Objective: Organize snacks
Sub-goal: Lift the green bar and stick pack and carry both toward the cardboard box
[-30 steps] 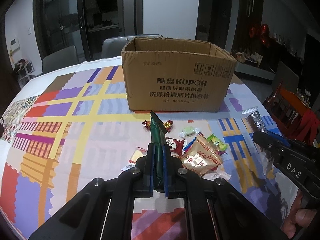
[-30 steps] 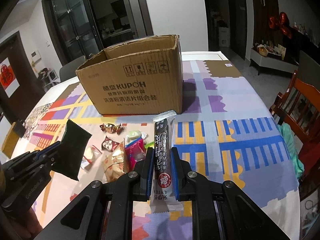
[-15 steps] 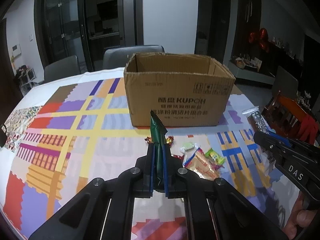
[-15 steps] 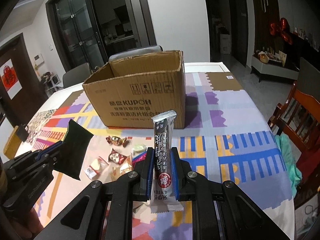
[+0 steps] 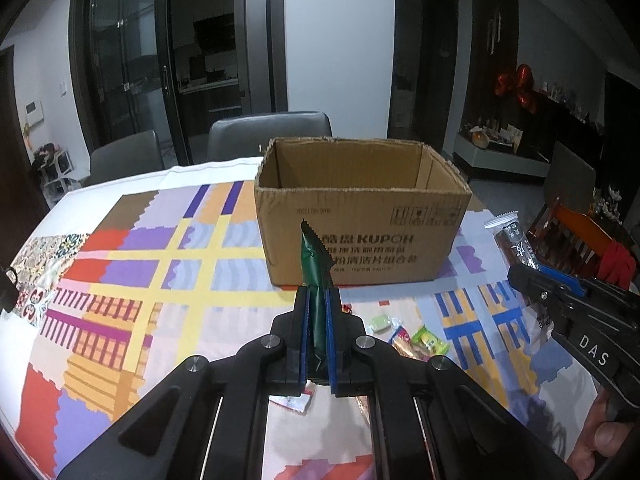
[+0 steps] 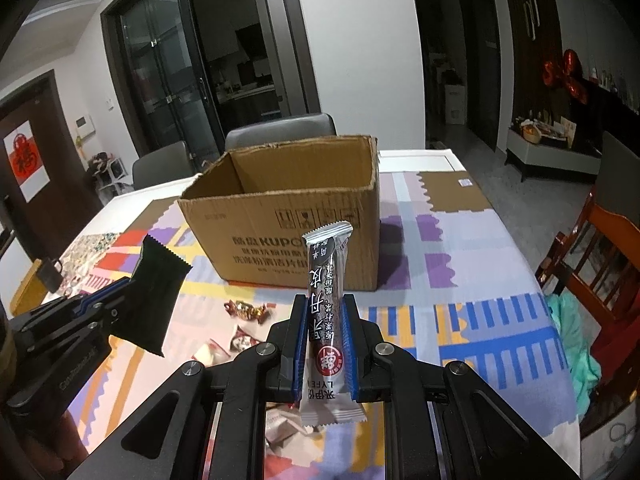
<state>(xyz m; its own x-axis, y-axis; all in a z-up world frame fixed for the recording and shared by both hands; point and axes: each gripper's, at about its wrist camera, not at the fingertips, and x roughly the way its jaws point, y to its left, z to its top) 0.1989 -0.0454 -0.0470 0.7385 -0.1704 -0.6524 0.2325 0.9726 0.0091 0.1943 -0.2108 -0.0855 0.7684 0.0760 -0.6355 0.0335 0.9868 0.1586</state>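
Note:
An open brown cardboard box [image 5: 360,216] [image 6: 288,220] stands on the patterned tablecloth [image 5: 132,272]. My left gripper [image 5: 318,300] is shut on a dark green snack packet [image 5: 316,264], held upright in the air in front of the box; the packet also shows in the right wrist view [image 6: 158,288]. My right gripper [image 6: 323,304] is shut on a long dark snack bar with a white end [image 6: 324,276], also lifted in front of the box; the bar shows at the right of the left wrist view [image 5: 516,240]. Several small wrapped snacks [image 5: 416,338] [image 6: 246,310] lie on the cloth below.
Grey chairs [image 5: 272,132] stand behind the table. A wooden chair [image 6: 592,264] with teal cloth [image 6: 572,320] stands at the table's right side. A small dark object [image 6: 50,274] sits at the far left edge.
Both grippers have risen with their snacks, and the box's open top and inside now show. The loose snacks appear lower in both views.

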